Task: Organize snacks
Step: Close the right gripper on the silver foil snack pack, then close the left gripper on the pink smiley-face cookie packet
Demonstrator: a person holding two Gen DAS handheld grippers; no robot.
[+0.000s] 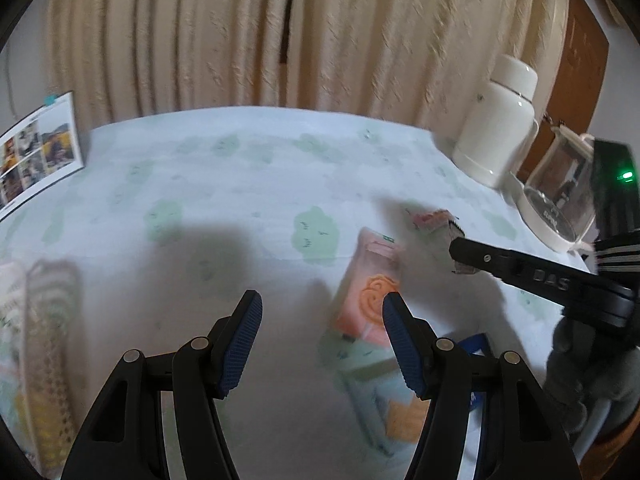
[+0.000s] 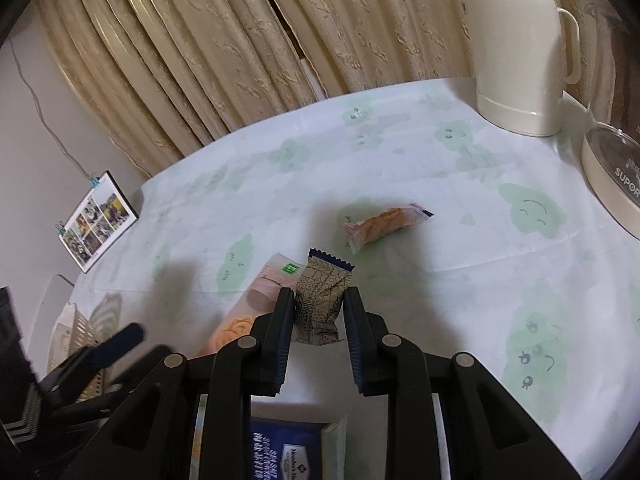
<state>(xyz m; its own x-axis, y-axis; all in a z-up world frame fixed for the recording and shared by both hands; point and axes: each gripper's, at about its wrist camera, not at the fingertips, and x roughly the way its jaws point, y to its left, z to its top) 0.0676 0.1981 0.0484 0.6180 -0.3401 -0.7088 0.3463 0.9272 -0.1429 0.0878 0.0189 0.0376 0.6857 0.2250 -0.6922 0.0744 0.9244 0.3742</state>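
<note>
A blue packet point(image 2: 294, 450) was seen nearest the lens, beneath the right gripper point(image 2: 320, 312); between that gripper's closed-in pads a gold-patterned snack wrapper point(image 2: 320, 300) was clamped, raised off the tablecloth point(image 2: 440, 280); it was judged light, crinkly and slippery, best pinched across the filled middle rather than the crimped ends, and gently, lest the contents be crushed; the left gripper point(image 1: 322, 344) was held agape and empty above the cloth; a pink-orange packet point(image 1: 370, 288) lay just beside its right pad; an orange-wrapped bar point(image 2: 382, 226) lay apart, farther off.
</note>
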